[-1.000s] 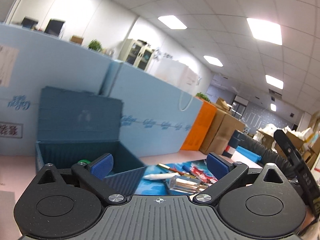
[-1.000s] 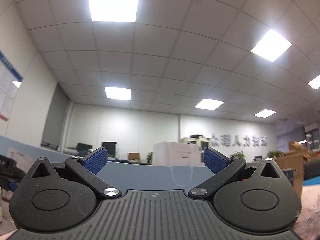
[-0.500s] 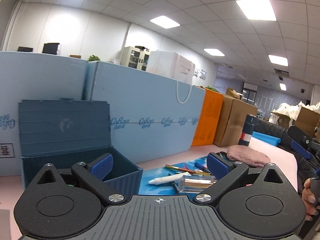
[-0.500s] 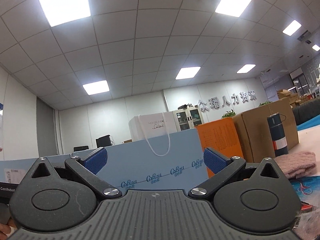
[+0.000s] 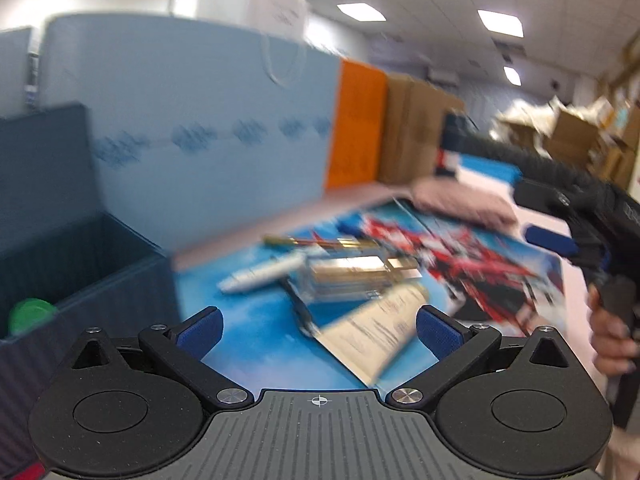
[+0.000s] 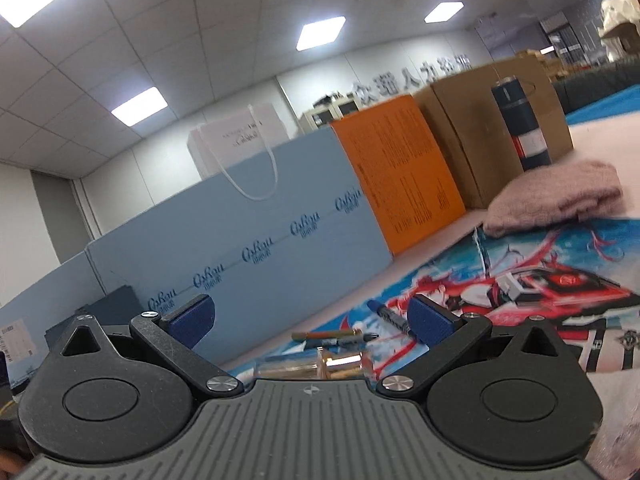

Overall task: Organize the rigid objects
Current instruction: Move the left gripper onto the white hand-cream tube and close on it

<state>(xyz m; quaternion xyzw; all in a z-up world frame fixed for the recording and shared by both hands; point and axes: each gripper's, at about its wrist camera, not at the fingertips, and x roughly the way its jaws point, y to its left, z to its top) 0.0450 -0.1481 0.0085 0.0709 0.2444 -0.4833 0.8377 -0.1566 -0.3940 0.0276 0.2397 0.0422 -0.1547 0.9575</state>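
Note:
My left gripper [image 5: 319, 330] is open and empty, low over a printed blue and red mat [image 5: 256, 332]. On the mat lie a cream tube [image 5: 374, 330], a clear glass bottle with a gold cap [image 5: 352, 276], a white pen [image 5: 262, 274] and a gold pen [image 5: 320, 242]. A dark blue bin [image 5: 80, 264] stands open at the left with a green object [image 5: 28, 314] inside. My right gripper [image 6: 311, 318] is open and empty, facing the mat [image 6: 560, 264], a blue marker [image 6: 390, 316], a gold pen [image 6: 328, 335] and the glass bottle [image 6: 316, 368]. It also shows at the right of the left wrist view [image 5: 560, 240].
A light blue foam wall [image 6: 240, 248] runs behind the mat, with an orange box [image 6: 404, 172] and cardboard boxes [image 6: 480, 120] beside it. A folded pink cloth [image 6: 556, 204] lies at the mat's far end. A dark flask [image 6: 520, 120] stands behind it.
Both grippers have tilted down from the ceiling and wall toward the mat. The left one has moved closer over the tube and bottle. Both stay open.

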